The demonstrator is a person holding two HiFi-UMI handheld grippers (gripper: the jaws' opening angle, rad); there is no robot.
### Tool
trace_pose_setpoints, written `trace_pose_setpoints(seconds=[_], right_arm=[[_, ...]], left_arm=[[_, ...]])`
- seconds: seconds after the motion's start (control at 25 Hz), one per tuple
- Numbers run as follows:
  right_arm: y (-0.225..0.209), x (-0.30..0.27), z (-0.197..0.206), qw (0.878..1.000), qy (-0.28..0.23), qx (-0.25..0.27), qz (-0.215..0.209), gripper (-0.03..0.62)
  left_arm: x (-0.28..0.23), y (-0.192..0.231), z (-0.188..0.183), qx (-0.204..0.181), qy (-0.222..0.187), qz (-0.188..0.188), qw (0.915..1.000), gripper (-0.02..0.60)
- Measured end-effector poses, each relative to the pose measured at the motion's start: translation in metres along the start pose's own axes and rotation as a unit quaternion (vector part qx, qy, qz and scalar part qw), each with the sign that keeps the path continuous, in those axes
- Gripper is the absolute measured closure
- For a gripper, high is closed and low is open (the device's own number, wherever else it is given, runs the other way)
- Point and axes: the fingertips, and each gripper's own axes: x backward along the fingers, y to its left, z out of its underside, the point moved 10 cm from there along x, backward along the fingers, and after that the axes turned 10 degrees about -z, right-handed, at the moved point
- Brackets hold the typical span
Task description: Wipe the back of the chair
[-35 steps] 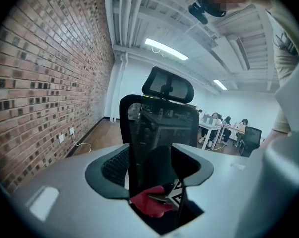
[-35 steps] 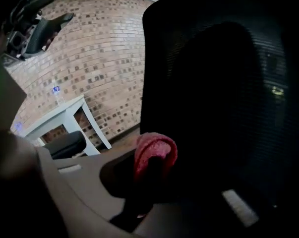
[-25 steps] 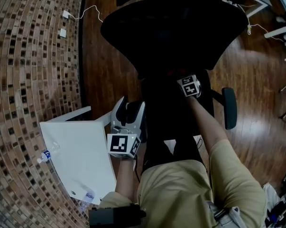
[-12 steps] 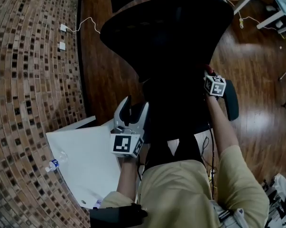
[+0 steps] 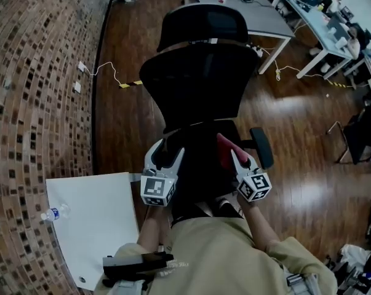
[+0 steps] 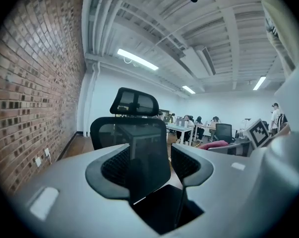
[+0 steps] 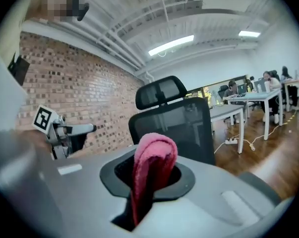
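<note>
**Left tongs** (image 5: 165, 152): set wide. A dark lower mesh panel (image 6: 148, 155) of the black office chair (image 5: 200, 78) stands between the two jaws. The panel lies close to the left jaw, and a thin gap shows between it and the right jaw. Contact with the pads cannot be confirmed.

**Right tongs** (image 5: 231, 153): clamped on a folded pink cloth (image 7: 154, 157). The fold stands up out of the jaws and rises above the pads.

**Chair:** directly ahead of both tongs.
- The two tongs sit roughly level with each other at the chair's lower part. The left tongs are at its left edge and the right tongs at its right side.
- The mesh back extends beyond the tongs, with the headrest (image 5: 203, 24) past it.
- One armrest (image 5: 262, 146) is just to the right of the right tongs.
- The cloth is close to the lower part of the chair. Whether it touches the chair cannot be told.

**Surroundings:**
- A white tabletop (image 5: 105, 226) lies to the left of the left tongs, nearer the person.
- A water bottle (image 5: 53, 214) sits at the tabletop's left edge.
- A brick wall (image 6: 35, 83) runs farther to the left.
- A grey desk (image 5: 259, 18) stands beyond the chair, ahead and to the right of the right tongs.
- A wood floor (image 5: 296, 121) lies under the chair.
</note>
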Motion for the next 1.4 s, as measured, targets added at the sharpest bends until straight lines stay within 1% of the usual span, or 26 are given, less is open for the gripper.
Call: trace_pose_setpoints(seconds=[0.08, 0.16, 0.32, 0.4, 0.52, 0.6, 0.64, 0.72, 0.76, 0.88, 0.96, 1.08, 1.24, 1.4], right_arm=[[0.007, 0.016, -0.02, 0.999, -0.033, 0.0, -0.032, 0.563], [0.008, 0.037, -0.037, 0.996, -0.059, 0.015, -0.071, 0.563], [0.015, 0.095, -0.05, 0.986, -0.096, 0.013, -0.133, 0.563], [0.025, 0.121, -0.056, 0.983, -0.097, 0.024, -0.156, 0.563], [0.039, 0.171, -0.061, 0.98, -0.08, 0.047, -0.178, 0.563], [0.048, 0.197, -0.061, 0.98, -0.071, 0.061, -0.178, 0.563], [0.054, 0.206, -0.062, 0.98, -0.071, 0.074, -0.172, 0.563], [0.065, 0.214, -0.065, 0.979, -0.076, 0.106, -0.157, 0.565], [0.07, 0.216, -0.068, 0.979, -0.08, 0.114, -0.149, 0.565], [0.082, 0.219, -0.076, 0.981, -0.091, 0.108, -0.133, 0.565], [0.092, 0.222, -0.082, 0.982, -0.089, 0.107, -0.129, 0.565], [0.107, 0.22, -0.085, 0.982, -0.089, 0.11, -0.128, 0.565], [0.124, 0.212, -0.079, 0.981, -0.082, 0.107, -0.138, 0.565], [0.133, 0.212, -0.079, 0.98, -0.08, 0.111, -0.142, 0.565]], left_arm=[[0.018, -0.016, -0.01, -0.005, -0.022, -0.019, 0.9996, 0.341], [0.037, -0.042, -0.013, -0.008, -0.042, -0.042, 0.9982, 0.343], [0.088, -0.109, -0.014, -0.007, -0.055, -0.069, 0.9961, 0.347], [0.112, -0.141, -0.014, 0.005, -0.062, -0.081, 0.9947, 0.347], [0.144, -0.201, -0.013, 0.023, -0.067, -0.09, 0.9934, 0.348], [0.16, -0.233, -0.012, 0.026, -0.064, -0.091, 0.9934, 0.35], [0.167, -0.241, -0.012, 0.024, -0.062, -0.089, 0.9938, 0.35], [0.178, -0.247, -0.014, 0.018, -0.06, -0.081, 0.9947, 0.35], [0.183, -0.245, -0.014, 0.014, -0.062, -0.077, 0.995, 0.35], [0.198, -0.239, -0.024, 0.0, -0.072, -0.072, 0.9948, 0.35], [0.21, -0.233, -0.03, -0.007, -0.082, -0.075, 0.9938, 0.351], [0.227, -0.216, -0.032, -0.005, -0.093, -0.086, 0.9919, 0.351], [0.244, -0.192, -0.025, 0.008, -0.095, -0.11, 0.9894, 0.356], [0.256, -0.179, -0.02, 0.014, -0.1, -0.127, 0.9867, 0.357]])
